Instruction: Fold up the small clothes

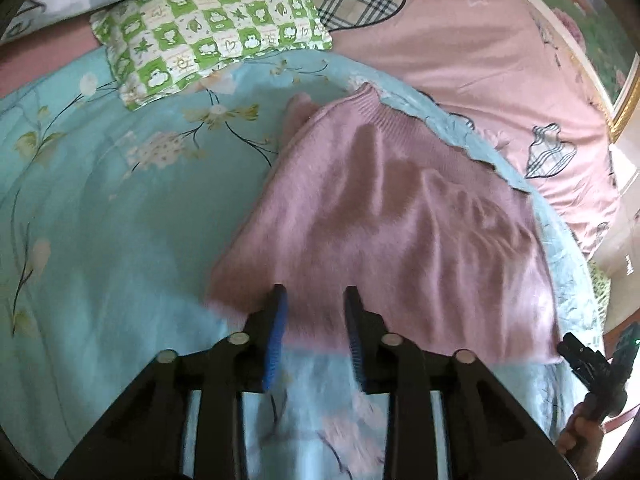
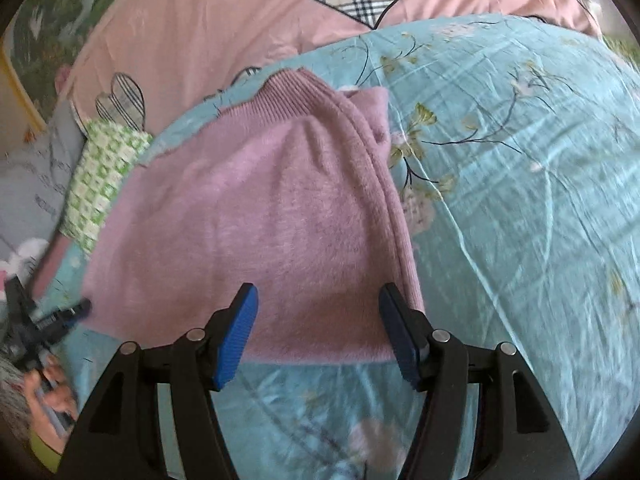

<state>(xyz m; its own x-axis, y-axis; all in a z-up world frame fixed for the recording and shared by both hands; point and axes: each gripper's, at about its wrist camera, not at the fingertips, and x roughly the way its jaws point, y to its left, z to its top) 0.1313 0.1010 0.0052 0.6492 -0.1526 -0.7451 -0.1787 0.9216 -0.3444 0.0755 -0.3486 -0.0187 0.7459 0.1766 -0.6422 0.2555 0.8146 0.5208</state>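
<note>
A pink knitted sweater [image 1: 384,216] is lying already partly folded on a pale blue floral quilt [image 1: 100,200], its ribbed collar pointing away from the cameras and its hem nearest them, as a person is bringing two handheld grippers down over that near edge. The left gripper [image 1: 316,296] is hovering at the hem's left end with its blue pads [image 1: 276,336] a moderate gap apart and nothing between them; the right gripper [image 2: 318,300] is spreading wider over the hem's right portion, likewise holding nothing. The next fold is likely calling for both tools to bite the hem at matching points near its corners, catching every layer of the thick knit, then lifting together and carrying the edge evenly toward the collar so the stacked side edge is not sliding apart. Motion blur is smearing the hem and the quilt in the left wrist view, so whether the tips are touching the fabric cannot be told. A sleeve tucked beneath is peeking out near the collar, the rest of it hidden. A green checked pillow [image 1: 208,20] and a pink sheet [image 1: 480,40] with plaid hearts are lying beyond, and the person's hands are showing only at the frame edges
</note>
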